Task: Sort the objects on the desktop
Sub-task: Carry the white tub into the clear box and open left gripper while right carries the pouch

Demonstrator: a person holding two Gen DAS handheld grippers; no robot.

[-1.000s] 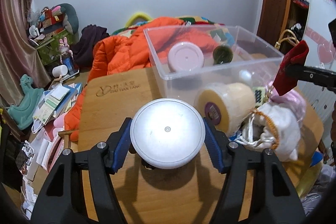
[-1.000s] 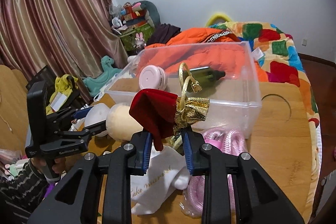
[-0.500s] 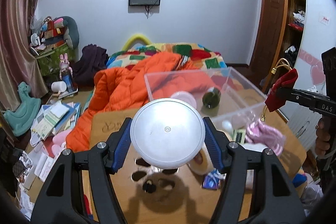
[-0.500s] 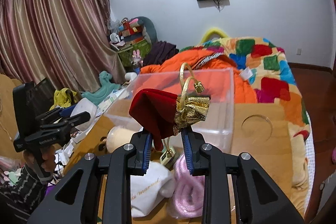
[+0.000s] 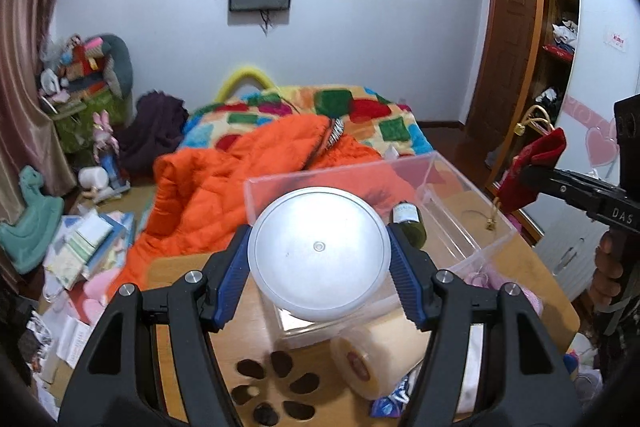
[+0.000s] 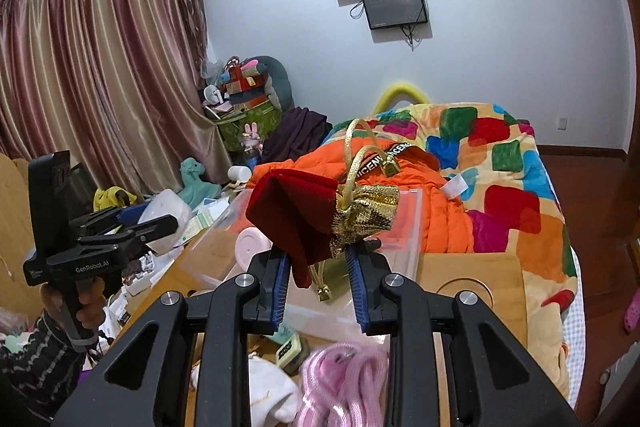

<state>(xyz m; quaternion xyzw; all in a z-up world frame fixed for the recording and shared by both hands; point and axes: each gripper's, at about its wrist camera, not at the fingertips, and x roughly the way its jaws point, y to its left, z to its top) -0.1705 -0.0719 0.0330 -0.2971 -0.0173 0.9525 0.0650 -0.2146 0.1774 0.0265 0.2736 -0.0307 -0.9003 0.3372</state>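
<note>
My left gripper (image 5: 320, 267) is shut on a round white lidded container (image 5: 318, 259) and holds it in the air over the near end of the clear plastic bin (image 5: 468, 199). A dark green bottle (image 5: 408, 223) lies inside the bin. My right gripper (image 6: 318, 269) is shut on a red velvet pouch with a gold top and gold handles (image 6: 304, 215), held above the bin (image 6: 404, 227). A pink round lid (image 6: 252, 247) lies in the bin. The pouch also shows in the left wrist view (image 5: 536, 167) at the right.
On the wooden table (image 5: 520, 267) near the bin lie a roll of tan tape (image 5: 380, 355), a pink rope bundle (image 6: 344, 383), a white cloth bag (image 6: 272, 391) and a small green box (image 6: 290, 347). An orange quilt (image 5: 224, 187) lies behind the table.
Both grippers have risen with their loads and moved toward the bin. The white container now hangs over the bin's near end.
</note>
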